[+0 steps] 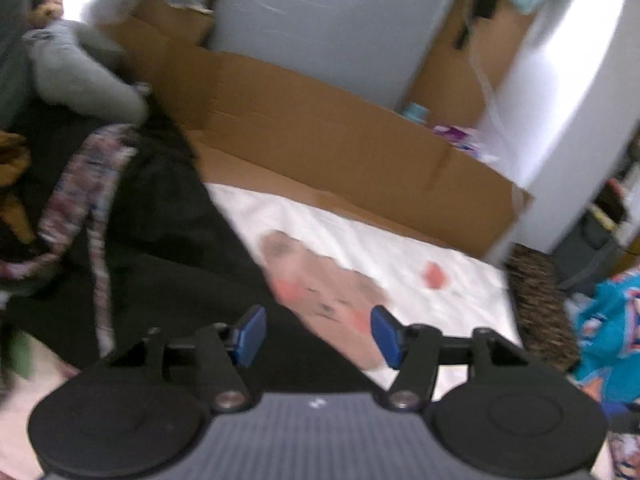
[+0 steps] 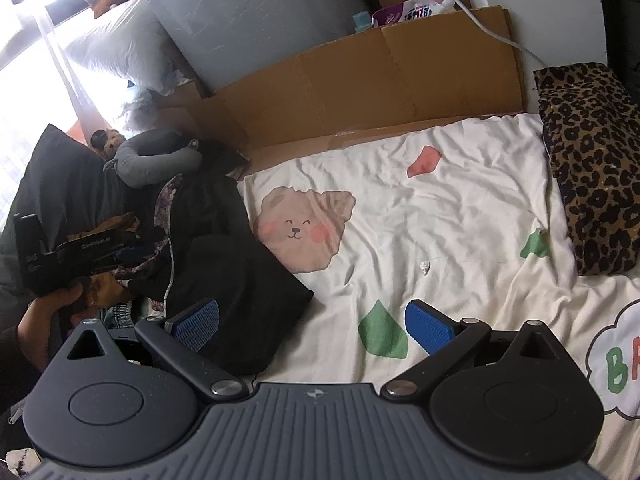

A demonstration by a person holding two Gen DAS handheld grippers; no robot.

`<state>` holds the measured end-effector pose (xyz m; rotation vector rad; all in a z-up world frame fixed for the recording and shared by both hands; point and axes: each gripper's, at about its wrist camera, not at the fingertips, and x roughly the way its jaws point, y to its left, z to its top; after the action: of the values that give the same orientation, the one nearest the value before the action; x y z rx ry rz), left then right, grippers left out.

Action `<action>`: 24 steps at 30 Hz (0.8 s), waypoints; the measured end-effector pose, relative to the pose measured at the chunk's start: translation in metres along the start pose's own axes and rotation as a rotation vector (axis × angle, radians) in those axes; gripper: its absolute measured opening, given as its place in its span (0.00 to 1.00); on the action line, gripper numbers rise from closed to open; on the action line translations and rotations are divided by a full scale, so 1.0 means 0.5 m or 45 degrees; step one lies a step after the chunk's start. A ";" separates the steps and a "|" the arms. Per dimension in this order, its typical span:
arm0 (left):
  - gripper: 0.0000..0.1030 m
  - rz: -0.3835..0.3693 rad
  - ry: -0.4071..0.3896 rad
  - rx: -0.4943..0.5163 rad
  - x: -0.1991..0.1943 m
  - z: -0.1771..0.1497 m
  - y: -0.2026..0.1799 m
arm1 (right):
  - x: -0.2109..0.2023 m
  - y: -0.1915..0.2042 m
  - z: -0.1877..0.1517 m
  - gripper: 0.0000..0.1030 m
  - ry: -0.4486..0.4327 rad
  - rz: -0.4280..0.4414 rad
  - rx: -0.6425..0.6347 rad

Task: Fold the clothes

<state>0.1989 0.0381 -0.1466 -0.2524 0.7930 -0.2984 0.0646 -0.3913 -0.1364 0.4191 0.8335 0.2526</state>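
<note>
We see a black garment [image 2: 240, 292] lying folded on the white printed sheet [image 2: 440, 240], its corner beside the bear print; behind it, more dark clothes [image 2: 200, 208] lie heaped, unfolded.

Ahead of our right gripper [image 2: 312, 326] lies the sheet [image 2: 440, 216], with the folded garment [image 2: 244, 300] just to its left, touching the clothes pile [image 2: 192, 208] beyond it. Farther left we see our left gripper [image 2: 120, 254] over that pile. The cardboard [image 2: 360, 80] stands behind the sheet, and the pillow [image 2: 592, 168] lies on it, far right
</note>
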 end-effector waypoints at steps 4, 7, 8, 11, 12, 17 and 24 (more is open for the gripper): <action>0.65 0.106 -0.004 -0.040 0.021 0.018 0.053 | 0.007 0.004 -0.001 0.99 0.010 -0.005 -0.006; 0.69 0.154 0.009 -0.024 0.049 0.019 0.078 | 0.012 0.007 -0.002 0.99 0.017 -0.008 -0.011; 0.69 0.170 0.014 -0.018 0.058 0.018 0.087 | 0.013 0.008 -0.002 0.99 0.020 -0.009 -0.013; 0.69 0.219 0.020 -0.037 0.088 0.007 0.120 | 0.014 0.010 0.000 0.99 0.030 -0.014 -0.022; 0.69 0.232 0.016 -0.058 0.098 0.001 0.131 | 0.015 0.012 0.001 0.99 0.034 -0.017 -0.027; 0.69 0.294 0.020 -0.158 0.142 -0.025 0.174 | 0.018 0.014 0.005 0.99 0.048 -0.036 -0.052; 0.76 0.317 0.082 -0.183 0.181 -0.049 0.200 | 0.024 0.014 0.004 0.99 0.060 -0.046 -0.059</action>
<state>0.2580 0.0960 -0.2558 -0.2770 0.9013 -0.0147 0.0734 -0.3808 -0.1401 0.3557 0.8794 0.2484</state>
